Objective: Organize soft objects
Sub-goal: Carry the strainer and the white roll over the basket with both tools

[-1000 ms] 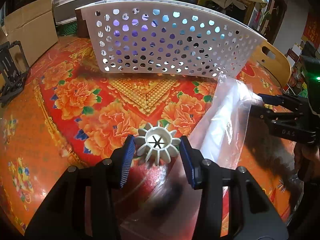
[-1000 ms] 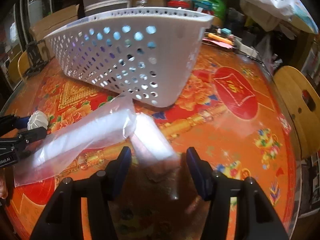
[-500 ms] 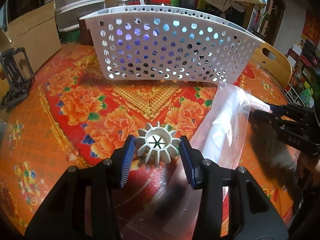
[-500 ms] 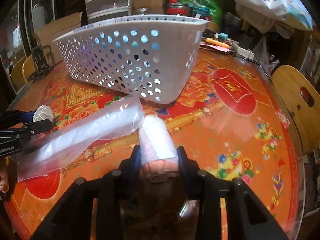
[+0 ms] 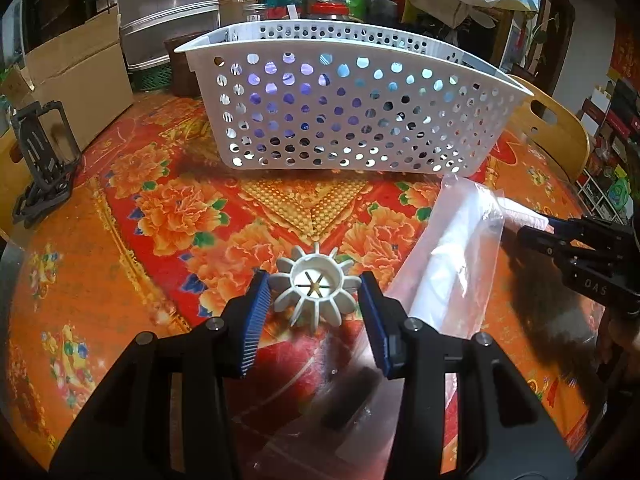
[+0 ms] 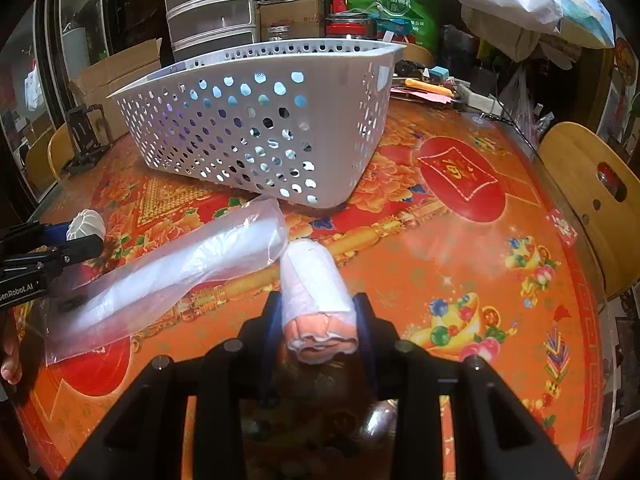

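Rolled cloth gripped and aimed at the bag's open mouth

Nearest, the right gripper [image 6: 318, 316] is clamped on a rolled cloth [image 6: 316, 292], pink inside a white wrap, held off the counter [image 6: 460, 264] with its far end just beside the mouth of the plastic bag [image 6: 172, 268], likely so it can slide in lengthwise. The left gripper [image 5: 316, 304] pinches a white ribbed plastic piece [image 5: 316, 286] at the bag's other end; the piece seems to hold that end steady, though how it joins the bag is unclear. Beyond the bag's mouth stands the white basket [image 6: 256, 128], holes all over, probably where the packed bag will go.
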{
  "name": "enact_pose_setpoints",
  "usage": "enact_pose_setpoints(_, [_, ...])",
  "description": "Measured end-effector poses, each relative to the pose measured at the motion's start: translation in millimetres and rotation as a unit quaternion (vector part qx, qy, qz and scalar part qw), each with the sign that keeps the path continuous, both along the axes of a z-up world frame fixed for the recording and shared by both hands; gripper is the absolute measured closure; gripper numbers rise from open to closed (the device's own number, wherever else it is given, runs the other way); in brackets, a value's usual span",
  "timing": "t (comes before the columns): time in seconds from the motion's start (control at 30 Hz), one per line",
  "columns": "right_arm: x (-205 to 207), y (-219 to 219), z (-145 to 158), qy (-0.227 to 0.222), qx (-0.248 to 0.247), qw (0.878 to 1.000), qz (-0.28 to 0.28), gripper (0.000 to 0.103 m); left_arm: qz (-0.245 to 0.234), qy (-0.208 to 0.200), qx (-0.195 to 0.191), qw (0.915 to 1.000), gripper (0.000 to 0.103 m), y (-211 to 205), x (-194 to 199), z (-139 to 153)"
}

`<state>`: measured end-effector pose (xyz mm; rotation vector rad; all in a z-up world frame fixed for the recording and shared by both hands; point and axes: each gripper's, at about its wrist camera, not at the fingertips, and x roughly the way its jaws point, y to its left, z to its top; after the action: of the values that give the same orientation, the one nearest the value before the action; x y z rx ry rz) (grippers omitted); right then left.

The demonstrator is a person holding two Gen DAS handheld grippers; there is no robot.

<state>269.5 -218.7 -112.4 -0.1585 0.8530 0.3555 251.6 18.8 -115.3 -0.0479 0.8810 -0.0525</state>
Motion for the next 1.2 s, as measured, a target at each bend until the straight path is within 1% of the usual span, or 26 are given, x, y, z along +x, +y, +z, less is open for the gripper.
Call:
enact_pose_setpoints(0.23, [0,-2,1,-0.001,0.007,1.0,-0.003,0.069,0.0,-0.003,0.001,1.0,0.06,0,0,1])
enact_pose_setpoints(0.37, [-6,-7,14,-0.017,0.024,1.0,-0.006,0.07,0.004,-0.016,0.006,0.9998,0.06,1,-4,11])
enact_pose_setpoints(0.5, [-13,-10,41,-0.047,0.034,0.998,-0.007,0.07,0.009,-0.038,0.013,0.9992,0.06,3,-6,32])
enact_pose_setpoints(0.7, [-12,-14,83,-0.078,0.042,0.996,-0.008,0.07,0.015,-0.063,0.031,0.9974,0.061,9,-1,68])
enact_pose_setpoints(0.87, [-4,-15,110,-0.09,0.053,0.994,-0.008,0.07,0.018,-0.078,0.046,0.9957,0.06,13,6,96])
enact_pose_setpoints(1.0, [10,-10,129,-0.094,0.059,0.994,-0.006,0.07,0.019,-0.086,0.047,0.995,0.06,15,17,117])
enact_pose_setpoints(1.2, [36,6,154,-0.099,0.056,0.994,-0.006,0.07,0.02,-0.095,0.056,0.9937,0.06,16,45,148])
